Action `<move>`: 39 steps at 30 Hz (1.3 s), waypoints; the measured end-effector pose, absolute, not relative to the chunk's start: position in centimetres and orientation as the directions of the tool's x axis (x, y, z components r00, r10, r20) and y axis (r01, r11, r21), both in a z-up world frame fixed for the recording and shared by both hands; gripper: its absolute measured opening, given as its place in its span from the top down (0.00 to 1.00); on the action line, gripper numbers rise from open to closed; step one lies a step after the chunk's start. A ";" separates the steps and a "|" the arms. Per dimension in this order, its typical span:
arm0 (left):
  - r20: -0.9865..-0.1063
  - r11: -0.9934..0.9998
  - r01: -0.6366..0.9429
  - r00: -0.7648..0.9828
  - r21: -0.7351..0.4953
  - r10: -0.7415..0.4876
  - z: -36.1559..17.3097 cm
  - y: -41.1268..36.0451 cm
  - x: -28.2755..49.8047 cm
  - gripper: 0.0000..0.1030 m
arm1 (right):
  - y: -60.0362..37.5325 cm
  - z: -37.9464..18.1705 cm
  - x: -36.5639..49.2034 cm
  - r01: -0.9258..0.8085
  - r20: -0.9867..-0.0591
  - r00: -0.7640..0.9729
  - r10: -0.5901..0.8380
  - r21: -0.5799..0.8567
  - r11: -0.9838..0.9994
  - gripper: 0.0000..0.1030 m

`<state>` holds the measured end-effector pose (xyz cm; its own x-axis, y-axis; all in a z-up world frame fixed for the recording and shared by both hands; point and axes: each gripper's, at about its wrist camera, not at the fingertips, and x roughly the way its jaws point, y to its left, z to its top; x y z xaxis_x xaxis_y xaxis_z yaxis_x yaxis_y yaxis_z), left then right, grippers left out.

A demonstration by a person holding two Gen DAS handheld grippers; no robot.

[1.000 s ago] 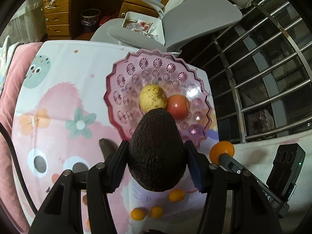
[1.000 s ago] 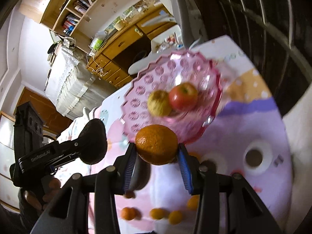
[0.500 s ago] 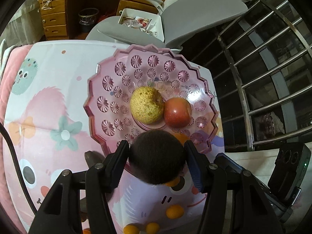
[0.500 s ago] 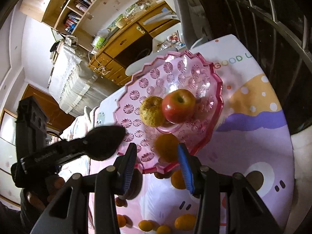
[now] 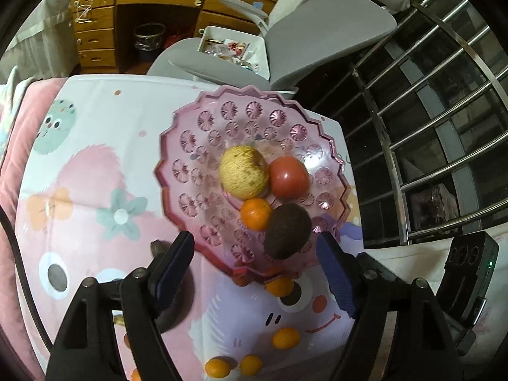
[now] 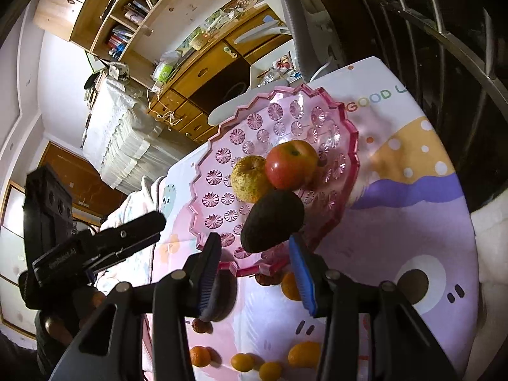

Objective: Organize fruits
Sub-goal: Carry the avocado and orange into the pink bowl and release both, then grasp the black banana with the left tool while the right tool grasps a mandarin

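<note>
A pink faceted plate point(image 5: 190, 171) point(image 6: 219, 158) on the cartoon tablecloth holds a yellow pear-like fruit point(image 5: 243, 176) point(image 6: 249, 177), a red apple point(image 5: 289, 176) point(image 6: 290, 163), a mandarin orange point(image 5: 255, 213) and a dark avocado point(image 5: 287, 230) point(image 6: 271, 220). The avocado lies free at the plate's near rim. My left gripper point(image 5: 254, 247) hovers just above it, its jaws opening and touching nothing. My right gripper point(image 6: 254, 254) is open with nothing between its blue pads, just short of the avocado. In the right wrist view the avocado hides the mandarin.
Several small oranges point(image 5: 285, 338) point(image 6: 303, 354) lie on the cloth in front of the plate. One orange point(image 6: 292, 285) and a brownish fruit point(image 6: 266, 279) sit at its near rim. A grey chair point(image 5: 317, 31) stands beyond the table, a steel railing point(image 5: 428, 127) to the right.
The left jaws spread and let the avocado go onto the plate. The mandarin left the right gripper and now rests on the plate. Both grippers came closer over the plate.
</note>
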<state>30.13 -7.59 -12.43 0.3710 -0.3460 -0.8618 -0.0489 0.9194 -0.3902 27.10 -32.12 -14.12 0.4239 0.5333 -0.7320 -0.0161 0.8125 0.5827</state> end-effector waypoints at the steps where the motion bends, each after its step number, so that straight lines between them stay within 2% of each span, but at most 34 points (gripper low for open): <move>1: -0.863 0.920 -0.056 0.373 -0.388 -0.341 -12.4 -7.3 29.7 0.24 | -32.2 -14.0 26.9 -0.012 -0.733 0.426 0.531 0.582 0.813 0.56; 7: -0.876 0.926 -0.095 0.369 -0.367 -0.309 -12.6 -5.1 27.5 0.24 | -32.8 -13.6 25.5 0.012 -0.741 0.433 0.513 0.573 0.819 0.50; 12: -0.891 0.929 -0.138 0.360 -0.344 -0.277 -13.1 -2.9 25.4 0.25 | -32.7 -13.8 24.4 0.015 -0.755 0.418 0.506 0.563 0.826 0.49; 26: -0.942 0.938 -0.221 0.262 -0.268 -0.208 -15.9 1.5 20.2 0.24 | -30.5 -18.1 19.7 0.048 -0.844 0.261 0.470 0.497 0.866 0.46; 29: -0.949 0.943 -0.215 0.241 -0.256 -0.203 -16.6 1.9 19.6 0.24 | -30.0 -19.2 18.7 0.059 -0.858 0.232 0.458 0.482 0.874 0.45; 33: -0.960 0.956 -0.179 0.203 -0.232 -0.194 -17.7 1.7 19.3 0.24 | -29.4 -20.1 17.5 0.078 -0.878 0.229 0.420 0.447 0.891 0.34; 39: -0.986 0.990 -0.076 0.128 -0.120 -0.109 -19.4 0.3 20.0 0.24 | -28.5 -20.5 16.7 0.116 -0.915 0.243 0.322 0.357 0.927 0.33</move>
